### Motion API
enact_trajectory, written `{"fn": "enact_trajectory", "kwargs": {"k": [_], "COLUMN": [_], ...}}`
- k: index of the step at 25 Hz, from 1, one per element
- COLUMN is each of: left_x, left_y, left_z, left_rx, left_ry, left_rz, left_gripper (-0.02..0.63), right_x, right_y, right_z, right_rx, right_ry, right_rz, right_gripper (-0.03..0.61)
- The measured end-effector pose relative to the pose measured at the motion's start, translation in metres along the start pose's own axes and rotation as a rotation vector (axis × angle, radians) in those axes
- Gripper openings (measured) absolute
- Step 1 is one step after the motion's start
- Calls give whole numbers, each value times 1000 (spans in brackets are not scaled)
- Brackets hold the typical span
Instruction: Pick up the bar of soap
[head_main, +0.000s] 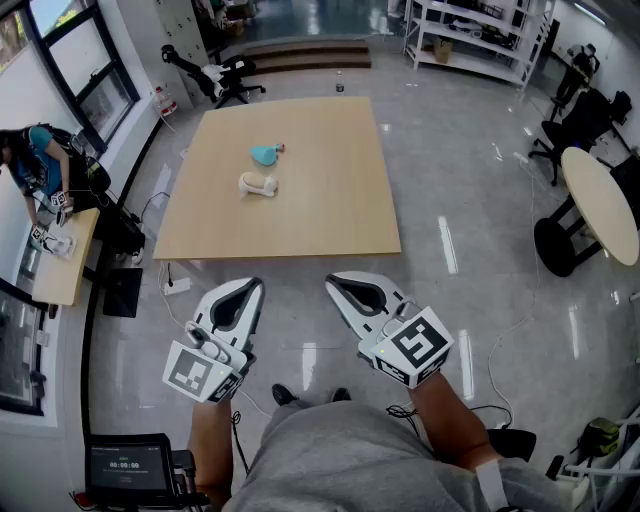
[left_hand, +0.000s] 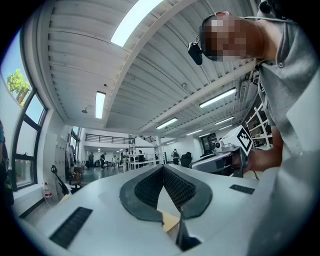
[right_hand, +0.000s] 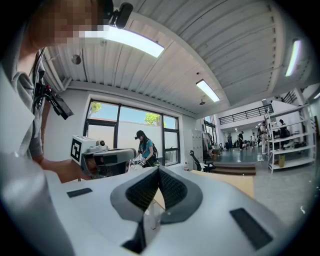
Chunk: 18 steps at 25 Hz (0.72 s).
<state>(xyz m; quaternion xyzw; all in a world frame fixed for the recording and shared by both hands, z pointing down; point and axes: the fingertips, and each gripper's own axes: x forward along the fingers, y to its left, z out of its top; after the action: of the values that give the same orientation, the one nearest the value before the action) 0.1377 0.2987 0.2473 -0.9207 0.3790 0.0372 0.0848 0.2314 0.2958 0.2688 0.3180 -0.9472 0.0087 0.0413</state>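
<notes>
Ok so nothing's grabbed yet imo. Both grippers hang low in the bottom half of the head view, over the floor (head_main: 300, 325), well short of the bench (head_main: 320, 200). Left gripper (head_main: 250, 290) is at lower left and right gripper (head_main: 338, 286) is just right of centre, both pointing up-frame toward the bench. Fingers on both are pressed together w/ nothing between them. The left gripper view shows the black ribbed pads (left_hand: 147, 189) meeting at the tip w/ only the room behind, and it's the same in the right gripper view (right_hand: 142, 191).

The bar of soap (head_main: 258, 184) is, afaict, the pale cream lump on the bench, left of centre of the top, upper-middle of the frame. Just above it in the frame, close but apart, there's a teal thing (head_main: 265, 154) w/ a pinkish bit on one end. It's too small to be 100% sure which one is the soap, but the cream one's my bet.

Handling guess: soap is light, stiff and prob slick, esp if it's rounded. It won't crush, but a hard pinch on curved edges could squirt it out. I'd take it across the short width near the middle, fingers flat on the two long sides and low to the bench so the pads get max contact. Fingers need spreading first, obv. Mind the teal thing on approach.
</notes>
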Motion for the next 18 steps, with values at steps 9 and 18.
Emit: {"fn": "enact_trajectory", "kwargs": {"k": [9,18], "left_x": [-7,-25], "left_y": [-4,-13], "left_z": [-1,5], "left_rx": [5,1], "left_ry": [5,14], "left_rz": [2,18], "left_gripper": [5,5], "right_x": [-3,-14], "right_y": [5,20], "right_z": [-4,0], "right_rx": [9,31], "right_ry": [7,0], "right_rz": [-6,2], "right_gripper": [6,8]}}
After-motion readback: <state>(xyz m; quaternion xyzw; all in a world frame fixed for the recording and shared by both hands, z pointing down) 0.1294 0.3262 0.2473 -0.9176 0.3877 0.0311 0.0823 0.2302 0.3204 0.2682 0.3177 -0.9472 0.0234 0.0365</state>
